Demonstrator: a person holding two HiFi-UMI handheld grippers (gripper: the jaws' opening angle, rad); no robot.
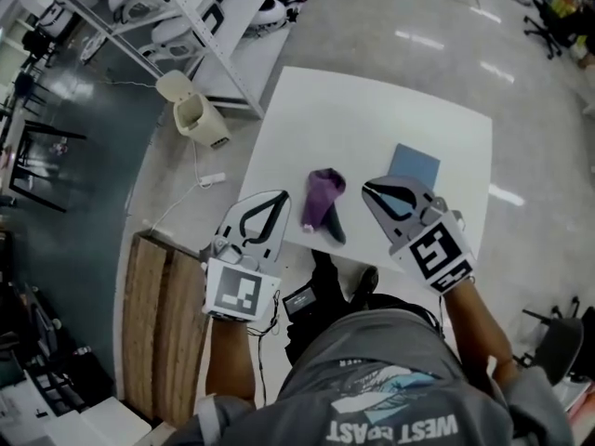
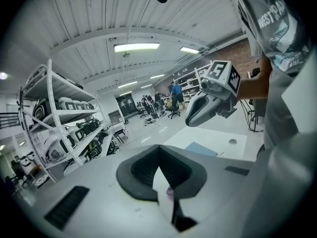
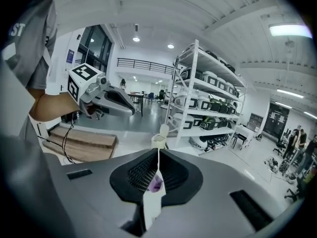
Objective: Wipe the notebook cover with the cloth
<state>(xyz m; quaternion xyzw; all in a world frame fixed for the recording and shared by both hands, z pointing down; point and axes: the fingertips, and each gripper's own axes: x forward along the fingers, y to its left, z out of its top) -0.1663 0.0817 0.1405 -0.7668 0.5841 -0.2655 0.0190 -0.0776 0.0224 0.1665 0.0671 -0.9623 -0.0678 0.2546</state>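
A purple cloth (image 1: 323,198) lies bunched near the front edge of the white table (image 1: 372,100). The blue notebook (image 1: 414,165) lies flat to its right. My left gripper (image 1: 282,196) hovers just left of the cloth, its jaws meeting at the tips with nothing held. My right gripper (image 1: 366,188) hovers between cloth and notebook, jaws shut and empty. In the left gripper view the left gripper (image 2: 159,148) points towards the notebook (image 2: 200,148), and a sliver of cloth (image 2: 170,191) shows through the jaws. The right gripper (image 3: 158,150) shows the cloth (image 3: 156,183) the same way.
A dark object (image 1: 335,226) lies against the cloth at the table's front edge. A cream bin (image 1: 198,114) and a white shelving rack (image 1: 186,17) stand left of the table. A wooden pallet (image 1: 163,323) lies on the floor at the near left.
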